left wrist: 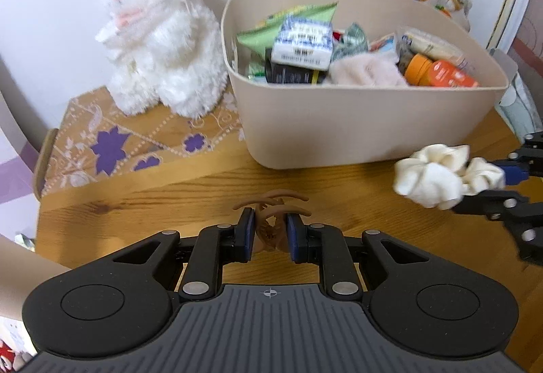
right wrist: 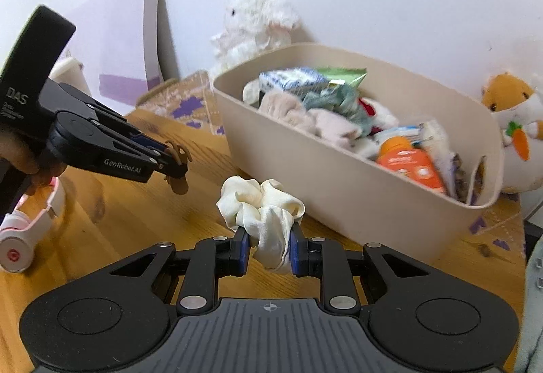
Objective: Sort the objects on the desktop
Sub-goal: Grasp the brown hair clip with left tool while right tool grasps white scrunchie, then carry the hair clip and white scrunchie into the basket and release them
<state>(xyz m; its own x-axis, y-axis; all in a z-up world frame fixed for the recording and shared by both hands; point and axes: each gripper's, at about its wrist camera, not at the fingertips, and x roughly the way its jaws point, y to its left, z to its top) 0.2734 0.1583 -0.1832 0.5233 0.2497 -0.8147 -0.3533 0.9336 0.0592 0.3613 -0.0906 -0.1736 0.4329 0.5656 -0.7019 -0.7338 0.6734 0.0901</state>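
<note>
My left gripper [left wrist: 269,237] is shut on a brown claw hair clip [left wrist: 271,220] and holds it above the wooden table [left wrist: 190,193]. It also shows in the right wrist view [right wrist: 173,159] with the clip [right wrist: 178,166]. My right gripper [right wrist: 268,249] is shut on a cream fabric scrunchie [right wrist: 261,206], in front of the beige bin [right wrist: 339,189]. In the left wrist view the scrunchie [left wrist: 437,179] and right gripper [left wrist: 492,183] are at the right. The beige bin [left wrist: 339,122] holds several packets, a pink cloth and an orange bottle.
A white plush lamb [left wrist: 159,33] sits on a patterned box [left wrist: 112,149] left of the bin. An orange plush toy [right wrist: 516,125] stands to the bin's right. White and pink headphones [right wrist: 27,230] lie on the table at the left.
</note>
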